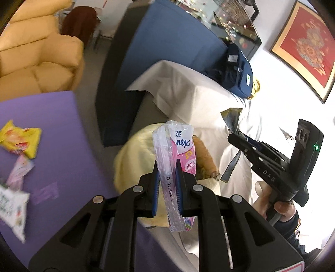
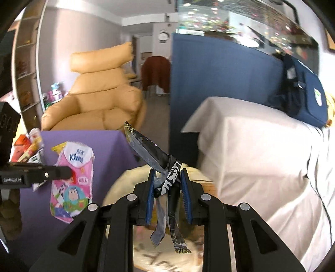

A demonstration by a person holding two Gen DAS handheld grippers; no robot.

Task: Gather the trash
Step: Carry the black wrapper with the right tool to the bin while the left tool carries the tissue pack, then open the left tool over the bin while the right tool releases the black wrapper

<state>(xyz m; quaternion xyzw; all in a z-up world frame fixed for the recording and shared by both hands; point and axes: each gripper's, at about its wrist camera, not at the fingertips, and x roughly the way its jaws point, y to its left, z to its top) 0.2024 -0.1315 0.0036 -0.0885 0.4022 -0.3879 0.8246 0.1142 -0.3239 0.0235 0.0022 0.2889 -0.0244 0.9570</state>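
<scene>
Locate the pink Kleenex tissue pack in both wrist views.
Left wrist: pink tissue pack at centre, pinched upright between the left tongs.
Right wrist: same pack at lower left, hanging from the left tongs that enter from the left edge.
Shared landmark: the tan armchair, upper left in the left view, left of centre in the right view.

A home living room: tan armchair (image 2: 98, 98), framed red embroidery (image 1: 307, 48), fish tank (image 2: 240, 18), cloth-draped furniture (image 2: 251, 142).

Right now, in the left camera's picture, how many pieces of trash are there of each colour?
Pink: 2, tissue pack and small wrapper
Yellow: 1, snack packet
White: 1, printed bag
Black and silver: 1, foil wrapper
Total: 5
</scene>
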